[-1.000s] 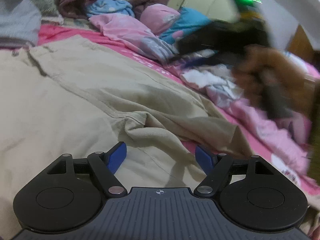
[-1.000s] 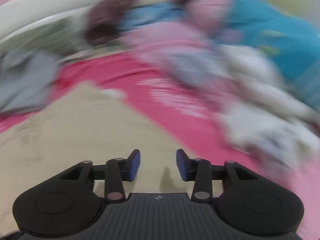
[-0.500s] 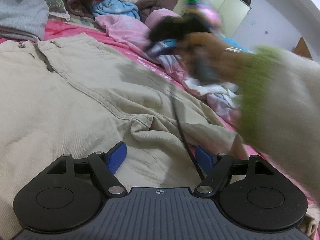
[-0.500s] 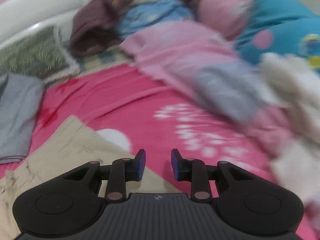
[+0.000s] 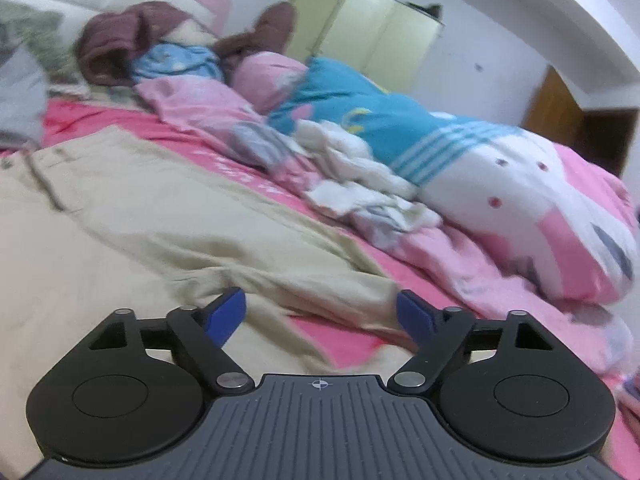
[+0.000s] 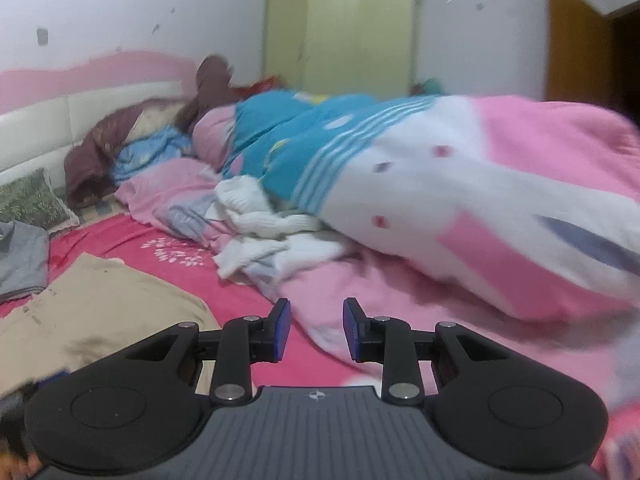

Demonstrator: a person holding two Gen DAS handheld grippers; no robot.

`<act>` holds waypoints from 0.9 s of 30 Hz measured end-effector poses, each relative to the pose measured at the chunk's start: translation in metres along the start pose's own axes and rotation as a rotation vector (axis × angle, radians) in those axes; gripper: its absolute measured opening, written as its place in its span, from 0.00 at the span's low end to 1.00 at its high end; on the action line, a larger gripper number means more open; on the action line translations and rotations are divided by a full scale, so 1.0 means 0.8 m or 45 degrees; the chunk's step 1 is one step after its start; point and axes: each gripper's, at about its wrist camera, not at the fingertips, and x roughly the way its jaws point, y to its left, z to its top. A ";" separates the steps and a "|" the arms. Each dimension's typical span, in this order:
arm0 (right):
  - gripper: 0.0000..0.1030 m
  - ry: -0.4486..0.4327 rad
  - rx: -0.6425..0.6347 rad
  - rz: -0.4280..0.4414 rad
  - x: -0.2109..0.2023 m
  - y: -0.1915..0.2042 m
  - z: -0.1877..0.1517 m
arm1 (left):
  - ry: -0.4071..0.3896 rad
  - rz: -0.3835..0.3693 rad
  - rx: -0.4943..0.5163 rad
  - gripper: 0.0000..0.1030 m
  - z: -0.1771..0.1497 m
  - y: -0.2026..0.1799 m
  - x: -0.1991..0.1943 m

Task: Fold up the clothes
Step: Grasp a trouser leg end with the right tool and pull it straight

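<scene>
Beige trousers (image 5: 132,216) lie spread on the pink bed sheet (image 5: 332,336), waistband toward the far left, one leg end near my left gripper. They also show at the lower left of the right wrist view (image 6: 92,308). My left gripper (image 5: 320,312) is wide open and empty, low over the trouser leg end. My right gripper (image 6: 313,328) is open with a narrow gap, empty, above the pink sheet (image 6: 248,292) to the right of the trousers.
A big pink, white and blue quilt (image 6: 460,208) fills the right side of the bed. A heap of white clothes (image 6: 264,232) lies beside it. Brown and blue garments (image 5: 132,48) are piled by the headboard. A grey garment (image 6: 20,260) lies at far left.
The right gripper and hand have left the left wrist view. The right view has swung up and right from the trousers toward the quilt. The left gripper has shifted toward the trouser leg end.
</scene>
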 end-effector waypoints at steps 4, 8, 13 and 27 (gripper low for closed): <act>0.30 0.038 0.032 -0.004 -0.034 -0.008 -0.071 | 0.082 0.016 0.102 0.61 0.012 -0.053 0.011; 0.30 0.073 0.063 0.058 -0.028 0.007 -0.144 | 0.103 0.081 0.130 0.55 0.019 -0.086 0.041; 0.30 0.100 0.008 0.018 -0.024 0.035 -0.214 | 0.092 0.148 0.190 0.49 -0.003 -0.091 0.090; 0.16 0.149 -0.341 -0.133 -0.018 0.074 -0.267 | 0.159 0.161 -0.033 0.48 -0.031 -0.037 0.115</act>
